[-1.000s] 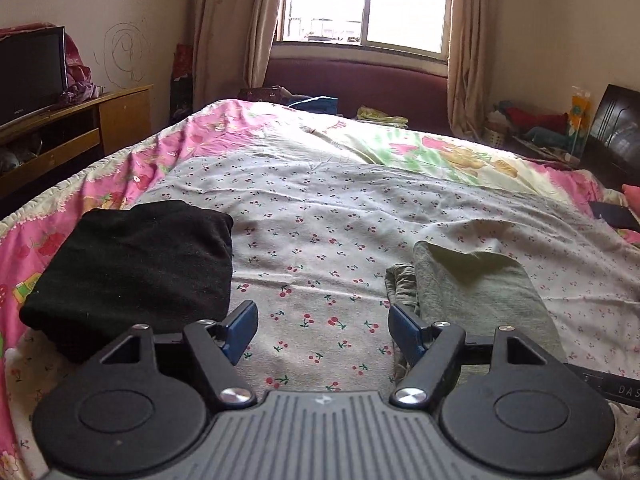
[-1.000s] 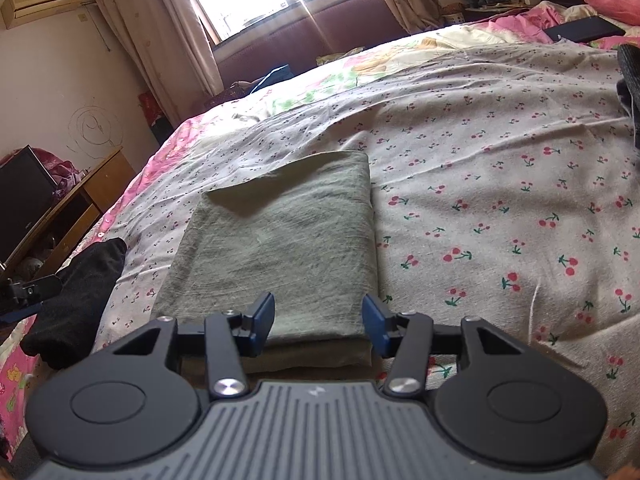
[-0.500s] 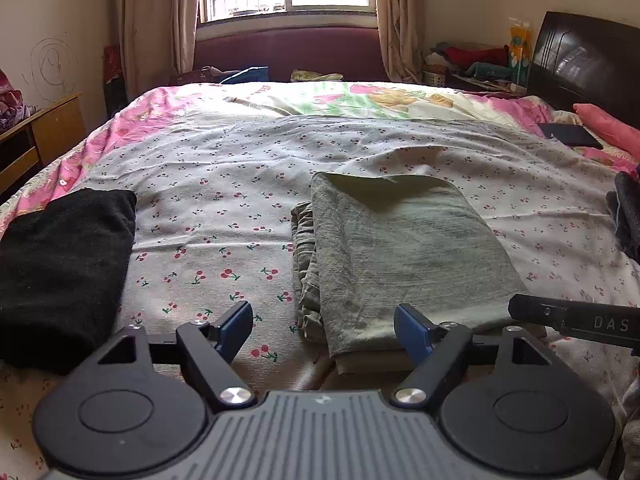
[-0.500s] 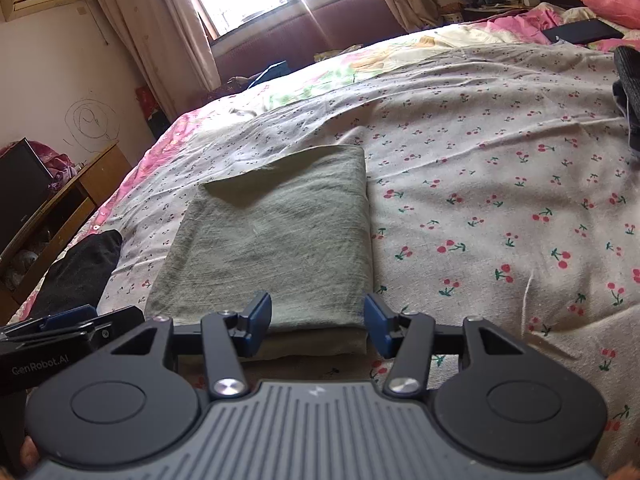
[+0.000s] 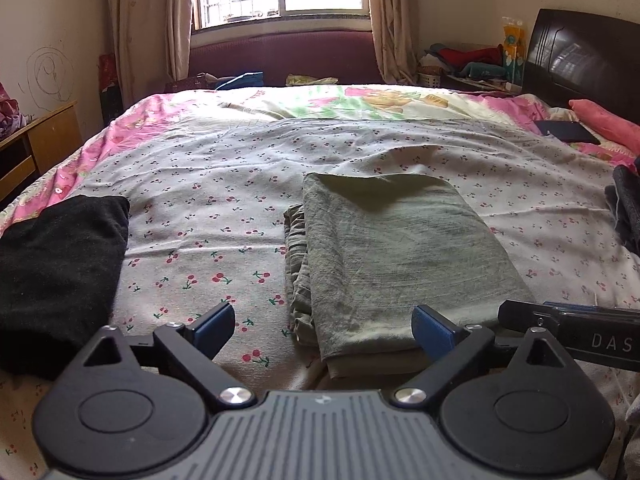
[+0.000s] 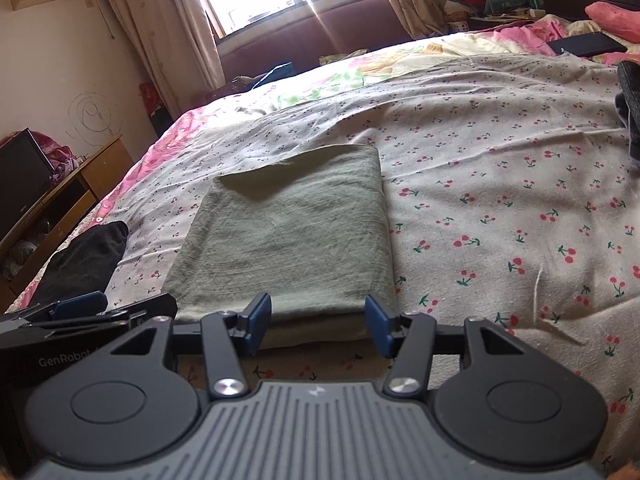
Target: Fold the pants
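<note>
Folded olive-green pants (image 5: 400,248) lie flat on a cherry-print bed (image 5: 224,184), just ahead of both grippers. The left gripper (image 5: 322,326) is spread wide and holds nothing; the right gripper (image 6: 318,322) is also open and empty. Left of the left gripper lies a folded black garment (image 5: 56,272).

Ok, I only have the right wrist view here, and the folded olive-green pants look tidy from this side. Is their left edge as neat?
Observer: No. In the left wrist view, the folded olive-green cloth pants have crumpled lower layers sticking out along their left edge.
Reviewer: And the left claw? I only see its tip.
Observer: The left claw is open and grips nothing.
</note>
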`<state>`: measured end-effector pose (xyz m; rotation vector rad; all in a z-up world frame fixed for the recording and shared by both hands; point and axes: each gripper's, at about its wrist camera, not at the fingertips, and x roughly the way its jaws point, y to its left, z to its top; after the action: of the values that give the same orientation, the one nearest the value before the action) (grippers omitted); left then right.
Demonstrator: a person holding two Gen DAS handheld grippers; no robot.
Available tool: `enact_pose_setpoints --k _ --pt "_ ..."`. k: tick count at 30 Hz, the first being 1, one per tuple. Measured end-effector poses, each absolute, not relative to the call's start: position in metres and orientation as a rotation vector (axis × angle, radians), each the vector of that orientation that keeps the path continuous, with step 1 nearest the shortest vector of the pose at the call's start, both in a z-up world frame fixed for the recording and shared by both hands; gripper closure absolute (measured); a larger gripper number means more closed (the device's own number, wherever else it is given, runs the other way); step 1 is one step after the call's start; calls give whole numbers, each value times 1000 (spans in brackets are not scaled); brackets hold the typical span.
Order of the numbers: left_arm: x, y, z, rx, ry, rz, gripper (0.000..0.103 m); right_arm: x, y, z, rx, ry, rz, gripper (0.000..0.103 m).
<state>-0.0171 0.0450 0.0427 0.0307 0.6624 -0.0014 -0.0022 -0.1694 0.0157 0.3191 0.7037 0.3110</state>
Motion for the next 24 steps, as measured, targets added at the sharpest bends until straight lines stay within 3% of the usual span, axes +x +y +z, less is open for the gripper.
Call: enact_pose_setpoints --k 24 --pt "-14 37 36 69 709 -3 0 -12 -158 19 270 718 318 50"
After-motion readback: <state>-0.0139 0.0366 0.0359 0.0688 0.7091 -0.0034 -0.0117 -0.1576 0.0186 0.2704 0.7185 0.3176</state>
